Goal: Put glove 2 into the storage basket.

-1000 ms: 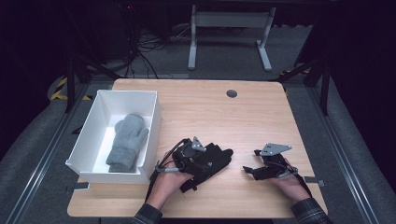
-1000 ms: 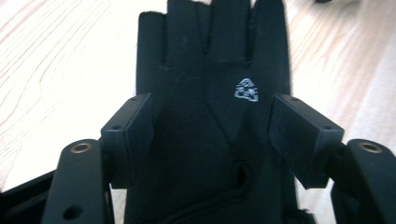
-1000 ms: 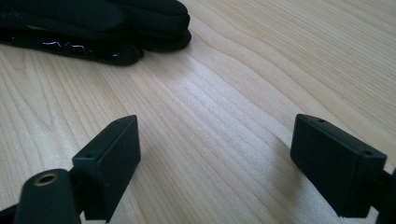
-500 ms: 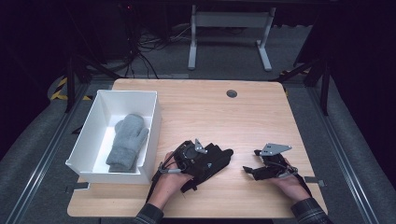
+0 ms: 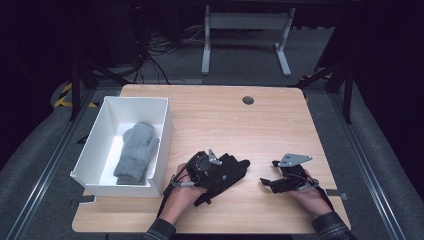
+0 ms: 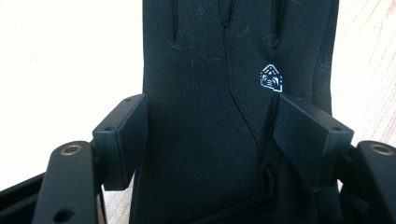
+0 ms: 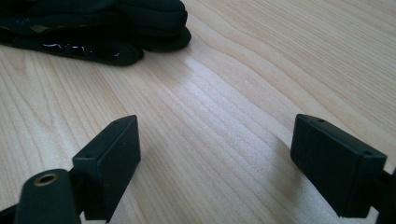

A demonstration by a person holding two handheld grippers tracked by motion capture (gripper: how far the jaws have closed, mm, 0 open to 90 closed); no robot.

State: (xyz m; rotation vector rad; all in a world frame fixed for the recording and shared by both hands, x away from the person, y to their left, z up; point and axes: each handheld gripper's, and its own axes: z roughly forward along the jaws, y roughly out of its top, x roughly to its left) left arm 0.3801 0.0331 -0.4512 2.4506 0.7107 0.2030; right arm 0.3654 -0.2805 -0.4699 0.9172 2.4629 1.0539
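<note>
Your L gripper view shows the black glove's (image 6: 210, 116) small logo, too fine for the high view. L gripper (image 5: 235, 167) pinches the glove at the table's (image 5: 210, 115) front; R gripper (image 7: 215, 158) spread, low over bare wood. High view adds the grey mitten (image 5: 136, 152) in the bin (image 5: 90, 145).
</note>
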